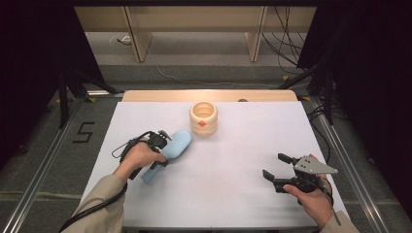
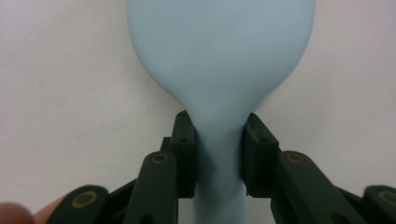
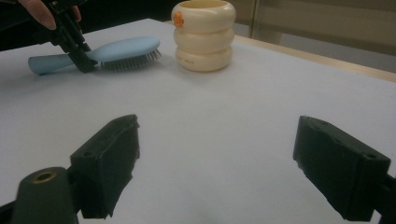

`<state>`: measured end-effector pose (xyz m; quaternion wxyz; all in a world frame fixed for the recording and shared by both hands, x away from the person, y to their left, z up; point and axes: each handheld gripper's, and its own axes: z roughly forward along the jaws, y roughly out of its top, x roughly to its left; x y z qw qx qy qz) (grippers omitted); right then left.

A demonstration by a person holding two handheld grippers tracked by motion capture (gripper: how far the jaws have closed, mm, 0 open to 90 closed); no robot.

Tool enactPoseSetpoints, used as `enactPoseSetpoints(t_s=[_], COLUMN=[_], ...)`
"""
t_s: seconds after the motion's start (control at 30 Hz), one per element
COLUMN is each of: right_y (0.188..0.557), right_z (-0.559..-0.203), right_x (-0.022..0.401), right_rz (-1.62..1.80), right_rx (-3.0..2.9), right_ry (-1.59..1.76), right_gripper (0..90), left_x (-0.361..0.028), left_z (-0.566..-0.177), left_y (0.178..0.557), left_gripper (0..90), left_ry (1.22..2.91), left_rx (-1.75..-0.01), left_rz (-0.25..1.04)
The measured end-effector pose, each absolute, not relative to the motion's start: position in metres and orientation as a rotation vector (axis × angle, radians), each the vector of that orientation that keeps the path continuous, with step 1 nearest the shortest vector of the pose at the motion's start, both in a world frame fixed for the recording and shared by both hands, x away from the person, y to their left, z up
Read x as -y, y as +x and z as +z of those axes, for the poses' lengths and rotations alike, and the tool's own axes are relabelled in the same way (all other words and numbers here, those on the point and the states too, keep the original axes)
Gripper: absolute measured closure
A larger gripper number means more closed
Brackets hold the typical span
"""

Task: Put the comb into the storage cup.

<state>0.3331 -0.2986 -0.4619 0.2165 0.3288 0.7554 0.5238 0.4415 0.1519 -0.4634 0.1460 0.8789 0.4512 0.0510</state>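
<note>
Right hand-held gripper (image 1: 278, 173) sits closest to the camera, jaws spread wide, nothing between them, bare white tabletop (image 1: 233, 160) ahead of it. Well clear of everything.

Left hand-held gripper (image 2: 218, 156) is pinching the neck of the light blue hairbrush (image 1: 171, 148), where the handle narrows into the head. Both pads touch the plastic, one each side. Brush head points away from that gripper, toward the cream ribbed cup (image 1: 203, 118), which stands upright just beyond the head, apart from it. Right gripper view shows bristles down, and the brush looks low to or resting on the tabletop; can't tell if it's lifted.

Risks, my read:
- Grip is on a tapered, smooth neck. Pads could slide toward the thinner handle, or the brush could pivot in the jaws since the head is the heavy end and sits ahead of the pinch.
- If the brush is meant for the cup, a swing forward with the head low could clip the cup wall and knock it over. It's tall and looks light.
- Handle sticks out behind the left gripper under the person's hand; could catch on the trailing cable.

Hard to make out:
- Inside of the cup: only the rim opening visible, contents unknown.
- Left gripper view cuts off the brush head tip and the handle end.
- Small orange mark on the cup's side, too small to identify.
- Bristle contact with the tabletop is unclear.
</note>
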Motion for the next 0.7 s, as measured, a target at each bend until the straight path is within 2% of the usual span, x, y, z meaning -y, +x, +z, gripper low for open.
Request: enactPoseSetpoints(t_s=[0.37, 0.7], right_y=[0.333, 0.333], right_z=[-0.462, -0.462], right_x=[0.299, 0.299], right_rz=[1.449, 1.449], right_rx=[-2.093, -2.093], right_ry=[0.913, 0.913], right_gripper=[15.5, 15.5], left_x=[-0.154, -0.158], left_z=[-0.460, -0.452], left_y=[0.435, 0.423], left_gripper=[69.6, 69.6], left_ry=[2.452, 2.310], left_rx=[-1.299, -1.282], left_rz=[0.223, 0.299])
